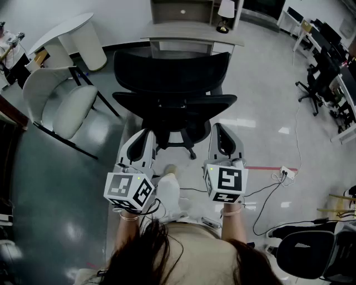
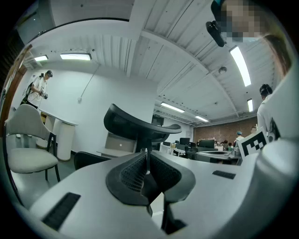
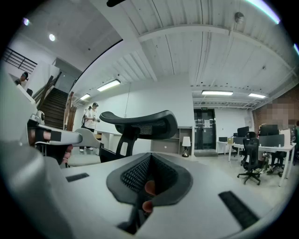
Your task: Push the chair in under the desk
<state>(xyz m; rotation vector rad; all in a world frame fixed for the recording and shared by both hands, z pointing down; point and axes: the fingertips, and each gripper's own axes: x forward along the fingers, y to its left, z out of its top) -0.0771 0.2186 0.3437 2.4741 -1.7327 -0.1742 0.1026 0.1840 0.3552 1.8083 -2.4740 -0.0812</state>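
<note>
A black mesh office chair stands in the middle of the head view, its back and curved headrest towards me. Its seat faces a grey desk farther off. My left gripper and right gripper are held level side by side, a short way behind the headrest and not touching it. Both are shut with nothing between the jaws. In the left gripper view the headrest rises just beyond the closed left gripper. The right gripper view shows the headrest ahead of the closed right gripper.
A white chair stands left of the black chair, with a white round table behind it. A lamp sits on the desk. A power strip and cables lie on the floor at right. Another black chair is at the bottom right.
</note>
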